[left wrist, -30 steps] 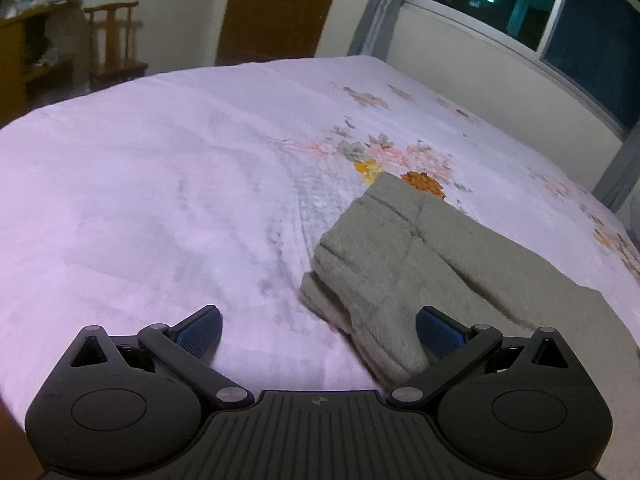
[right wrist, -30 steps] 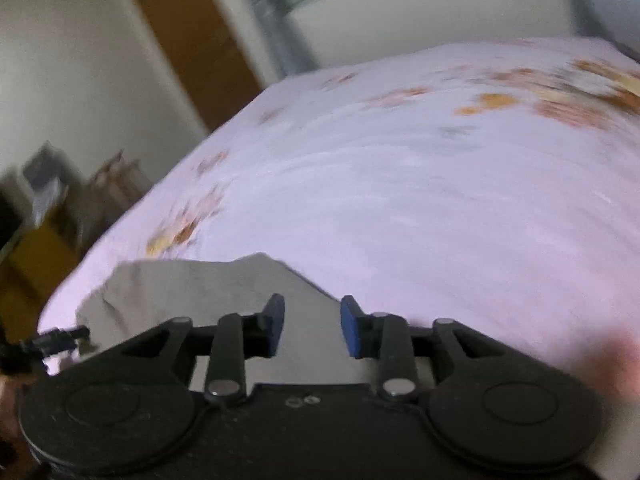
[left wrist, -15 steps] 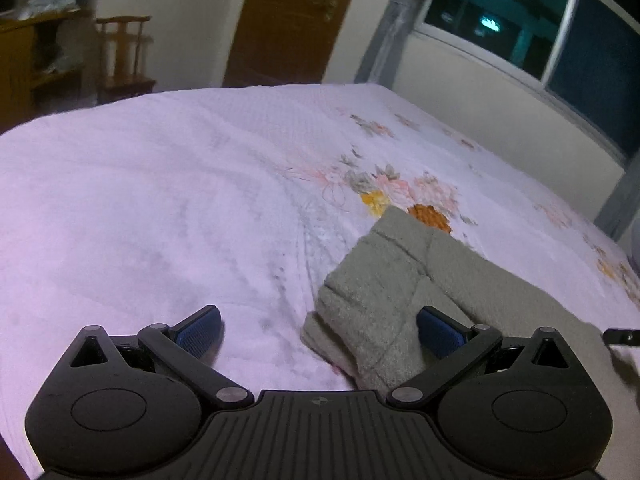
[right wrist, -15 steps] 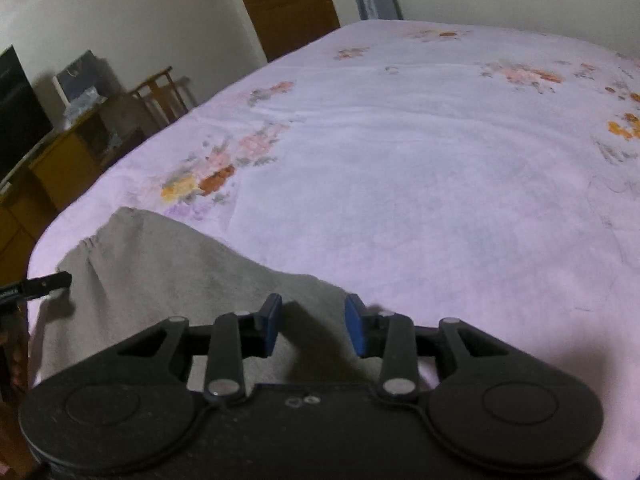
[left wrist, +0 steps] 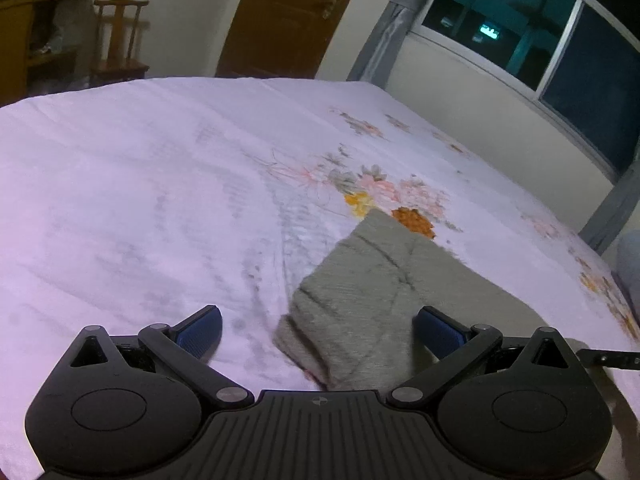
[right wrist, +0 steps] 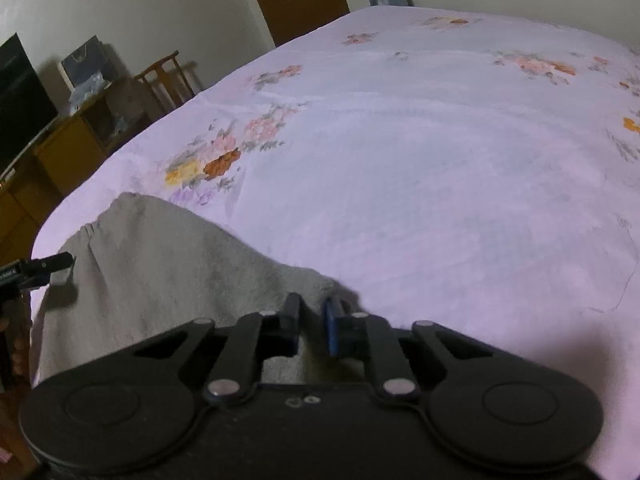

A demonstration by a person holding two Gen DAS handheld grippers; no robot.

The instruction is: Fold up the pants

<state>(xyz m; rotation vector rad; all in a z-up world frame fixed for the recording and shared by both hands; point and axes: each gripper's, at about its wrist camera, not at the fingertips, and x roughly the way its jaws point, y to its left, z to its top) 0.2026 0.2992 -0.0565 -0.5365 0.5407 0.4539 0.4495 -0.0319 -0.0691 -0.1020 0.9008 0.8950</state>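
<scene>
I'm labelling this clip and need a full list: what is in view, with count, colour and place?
pants: one, grey-green, near edge of bed
bedspread: one, pale pink with flowers, covers the bed
chair: one, wooden, beyond the bed
door: one, brown, far wall
cabinet: one, wooden, beside the bed
window: one, dark, grey curtains
left hand-held gripper: black, blue pads, open over pants
right hand-held gripper: black, shut on pants edge

Open bedspread (left wrist: 152, 208) ahead and left, folded pants (left wrist: 384, 296) blocking lower right
</scene>
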